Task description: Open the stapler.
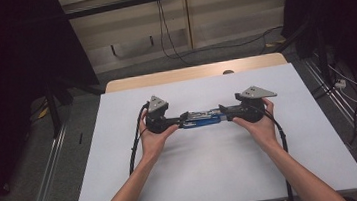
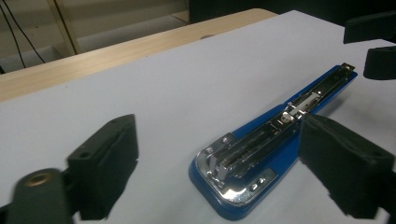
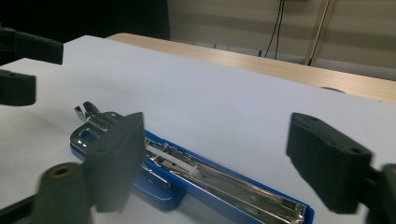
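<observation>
White worktop [image 1: 124,176]: blue stapler [image 1: 199,120] lies flat, left claw [image 2: 219,163] and right claw [image 3: 215,161] wide open, empty, straddling its ends to line up a grip.

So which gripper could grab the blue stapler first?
Probably the left gripper. Its open jaws already sit on either side of the blue stapler's near end. The right gripper is open too, but the stapler lies off toward one jaw, not centred.
</observation>
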Action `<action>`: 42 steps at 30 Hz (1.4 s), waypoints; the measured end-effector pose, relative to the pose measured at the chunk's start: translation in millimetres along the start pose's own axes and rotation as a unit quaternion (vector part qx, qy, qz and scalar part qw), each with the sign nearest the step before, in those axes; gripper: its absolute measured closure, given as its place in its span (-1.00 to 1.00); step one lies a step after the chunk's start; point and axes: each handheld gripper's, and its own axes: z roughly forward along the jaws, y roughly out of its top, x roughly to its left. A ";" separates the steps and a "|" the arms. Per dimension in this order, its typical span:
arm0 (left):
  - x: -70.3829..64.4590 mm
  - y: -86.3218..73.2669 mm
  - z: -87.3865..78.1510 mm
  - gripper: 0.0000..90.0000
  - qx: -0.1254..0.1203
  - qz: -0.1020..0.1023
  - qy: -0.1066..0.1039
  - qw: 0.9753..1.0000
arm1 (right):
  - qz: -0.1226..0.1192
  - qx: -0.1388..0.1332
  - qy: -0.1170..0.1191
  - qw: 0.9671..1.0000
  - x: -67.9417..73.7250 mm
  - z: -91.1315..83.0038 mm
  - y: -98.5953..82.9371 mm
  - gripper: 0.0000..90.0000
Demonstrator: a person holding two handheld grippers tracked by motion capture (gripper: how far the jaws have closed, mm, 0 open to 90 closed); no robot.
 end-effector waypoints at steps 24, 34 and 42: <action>7.7 -17.4 -37.6 -0.86 -0.005 0.012 0.001 1.000 | -0.008 -0.010 0.009 1.000 -2.5 -30.2 -7.6 -0.79; 7.3 -28.5 -62.6 -0.86 -0.017 0.008 0.021 1.000 | -0.003 -0.012 0.000 1.000 -7.3 -50.4 -16.0 -0.76; 10.7 -39.4 -79.9 -0.87 -0.017 0.007 0.033 0.999 | -0.004 -0.020 -0.014 1.000 -11.9 -66.2 -20.4 -0.75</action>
